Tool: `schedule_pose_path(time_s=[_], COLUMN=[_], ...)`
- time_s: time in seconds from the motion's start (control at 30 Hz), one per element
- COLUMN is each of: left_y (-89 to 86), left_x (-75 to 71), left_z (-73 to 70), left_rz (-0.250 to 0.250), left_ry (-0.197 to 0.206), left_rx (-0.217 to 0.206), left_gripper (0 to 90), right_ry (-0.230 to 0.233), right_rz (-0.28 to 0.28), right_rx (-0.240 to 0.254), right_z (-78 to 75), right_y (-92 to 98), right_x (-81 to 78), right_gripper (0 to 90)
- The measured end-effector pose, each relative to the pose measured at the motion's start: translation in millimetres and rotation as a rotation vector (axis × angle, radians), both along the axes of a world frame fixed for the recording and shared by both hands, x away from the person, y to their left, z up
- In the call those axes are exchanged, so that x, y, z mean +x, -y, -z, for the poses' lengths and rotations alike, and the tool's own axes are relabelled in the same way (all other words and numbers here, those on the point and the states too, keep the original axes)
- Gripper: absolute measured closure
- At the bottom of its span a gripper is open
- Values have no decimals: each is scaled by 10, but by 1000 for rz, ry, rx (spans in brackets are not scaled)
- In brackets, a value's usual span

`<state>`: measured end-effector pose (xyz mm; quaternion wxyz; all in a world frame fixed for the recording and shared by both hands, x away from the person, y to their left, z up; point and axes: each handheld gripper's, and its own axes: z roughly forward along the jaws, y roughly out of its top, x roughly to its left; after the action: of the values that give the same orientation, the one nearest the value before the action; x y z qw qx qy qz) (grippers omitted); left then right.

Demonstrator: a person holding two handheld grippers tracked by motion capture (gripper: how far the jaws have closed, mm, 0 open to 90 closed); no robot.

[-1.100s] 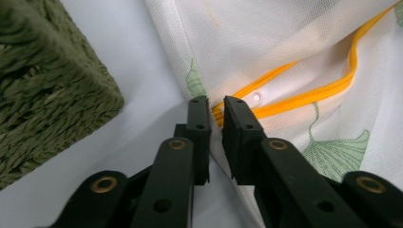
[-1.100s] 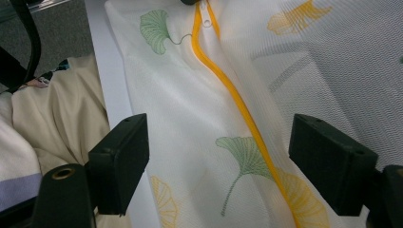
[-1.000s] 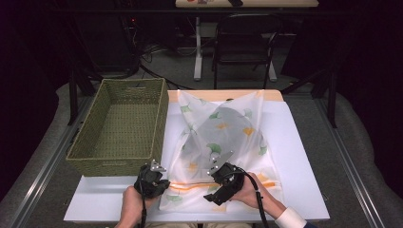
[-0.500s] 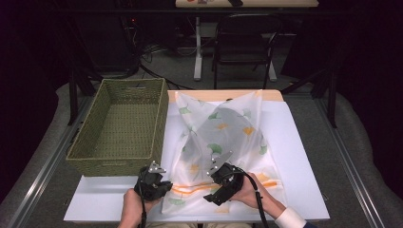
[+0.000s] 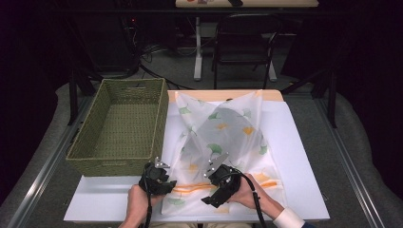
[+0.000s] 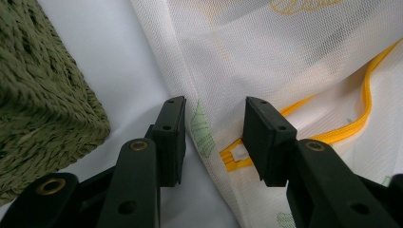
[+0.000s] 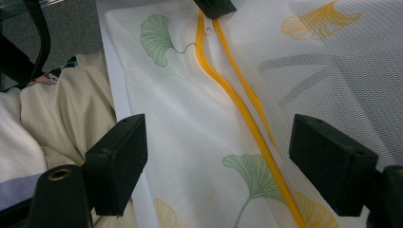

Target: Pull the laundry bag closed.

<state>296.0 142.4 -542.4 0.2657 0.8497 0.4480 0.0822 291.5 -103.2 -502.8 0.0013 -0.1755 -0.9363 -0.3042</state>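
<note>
A white mesh bag (image 5: 223,137) printed with green and yellow leaves lies spread on the white board, its orange zipper (image 5: 195,187) running across the near end. My left gripper (image 5: 159,178) sits at the zipper's left end. In the left gripper view its jaws (image 6: 214,107) have just been opening and stand apart, with the bag's edge and the zipper end (image 6: 233,159) loose between the pads. My right gripper (image 5: 221,183) hovers over the bag near the zipper's middle. It is open (image 7: 216,137) and wide, with the zipper (image 7: 247,114) passing below the gap, untouched.
An empty green woven basket (image 5: 121,126) stands at the left, its near corner (image 6: 43,109) close to my left gripper. The white board (image 5: 304,156) extends right of the bag. The person's pale clothing (image 7: 62,118) lies past the near edge. A chair (image 5: 244,47) stands beyond the table.
The left gripper's jaws have parted and let go of the bag's zipper end. Both hands and the bag have stayed about where they were.
</note>
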Motion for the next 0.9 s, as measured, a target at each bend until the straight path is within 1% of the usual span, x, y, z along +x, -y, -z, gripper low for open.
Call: schedule_pose_path(time_s=[0.07, 0.1, 0.2, 0.3, 0.33, 0.37, 0.4, 0.43, 0.47, 0.5, 0.57, 0.6, 0.67, 0.7, 0.73, 0.77, 0.8, 0.87, 0.9], left_y=[-6, -18, -59, -84, -82, -77, -77, -88, -101, -115, -130, -138, -134, -137, -135, -140, -129, -129, -129], left_x=[-1, 1, 16, 20, 20, 19, 21, 25, 29, 31, 23, 20, -1, -7, -14, -15, -26, -26, -26], left_z=[2, 6, 17, 34, 38, 36, 33, 32, 25, 14, -26, -43, -84, -97, -109, -119, -122, -132, -136], left_rz=[1, -3, -9, -19, -13, -6, 2, 6, 8, 16, 20, 30, 29, 33, 35, 47, 39, 46, 48], left_ry=[7, 6, 6, -8, -10, -8, -10, -14, -22, -22, -16, -6, 12, 10, 17, 19, 18, 20, 15], left_rx=[7, -2, -27, -72, -82, -81, -84, -96, -110, -118, -137, -141, -153, -163, -164, -163, -175, -173, -180], left_gripper=[618, 633, 717, 806, 837, 857, 866, 871, 874, 874, 874, 874, 874, 873, 873, 873, 873, 872, 872], right_ry=[-2, -1, -9, -11, -11, -12, -9, -7, -17, -12, -13, -15, -18, -21, -24, -30, -27, -31, -38], right_rz=[-2, -4, -3, -8, -10, -11, -16, -22, -16, -23, -40, -43, -46, -50, -48, -52, -59, -73, -70], right_rx=[1, 2, 1, 4, 4, 5, 7, 8, 7, 11, 16, 15, 21, 23, 25, 25, 24, 24, 25], right_z=[3, 5, 13, 22, 22, 23, 28, 30, 29, 33, 39, 43, 48, 54, 58, 65, 75, 94, 98], right_y=[-7, -11, -29, -49, -54, -62, -71, -83, -94, -107, -129, -151, -189, -209, -225, -246, -263, -296, -308], right_x=[-2, -1, -7, -2, -2, -2, 2, 1, -8, -4, 4, 11, 24, 32, 32, 32, 40, 57, 62], right_gripper=[204, 205, 205, 194, 192, 189, 184, 185, 183, 180, 173, 170, 170, 171, 171, 171, 168, 154, 151])
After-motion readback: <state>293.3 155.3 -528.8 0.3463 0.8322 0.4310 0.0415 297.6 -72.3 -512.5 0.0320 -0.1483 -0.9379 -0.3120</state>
